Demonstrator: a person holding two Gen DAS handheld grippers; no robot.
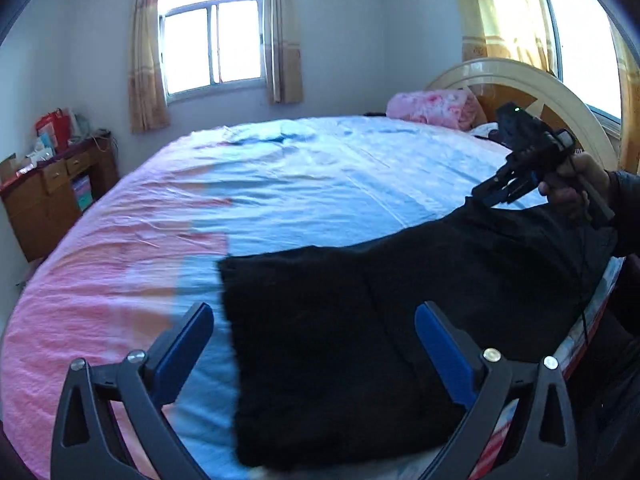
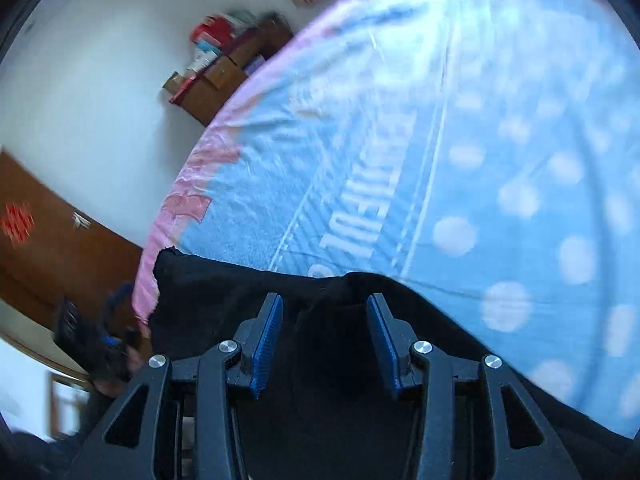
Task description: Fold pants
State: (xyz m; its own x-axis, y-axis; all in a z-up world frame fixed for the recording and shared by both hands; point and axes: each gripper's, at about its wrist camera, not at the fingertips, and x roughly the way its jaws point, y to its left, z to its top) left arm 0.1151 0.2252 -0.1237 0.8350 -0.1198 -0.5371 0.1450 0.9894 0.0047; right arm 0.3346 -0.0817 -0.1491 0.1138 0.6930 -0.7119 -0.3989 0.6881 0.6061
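Black pants [image 1: 360, 340] lie flat along the near edge of a bed with a blue and pink sheet [image 1: 300, 184]. My left gripper [image 1: 314, 312] hovers just above their left end. Its blue pads stand wide apart and nothing is between them. At the right, a hand holds my right gripper [image 1: 482, 196], whose tips sit at the pants' far right end. In the right wrist view, the right gripper [image 2: 325, 300] has its pads apart over a raised bump of the black pants [image 2: 224, 292]. The pads do not press on the cloth. The left gripper [image 2: 108, 320] shows only as a blur at the lower left.
A wooden dresser [image 1: 52, 196] with clutter on top stands left of the bed. A pink quilt [image 1: 432, 108] and a rounded headboard [image 1: 560, 96] are at the far right. Curtained windows [image 1: 212, 44] are behind. A brown door [image 2: 52, 240] shows in the right wrist view.
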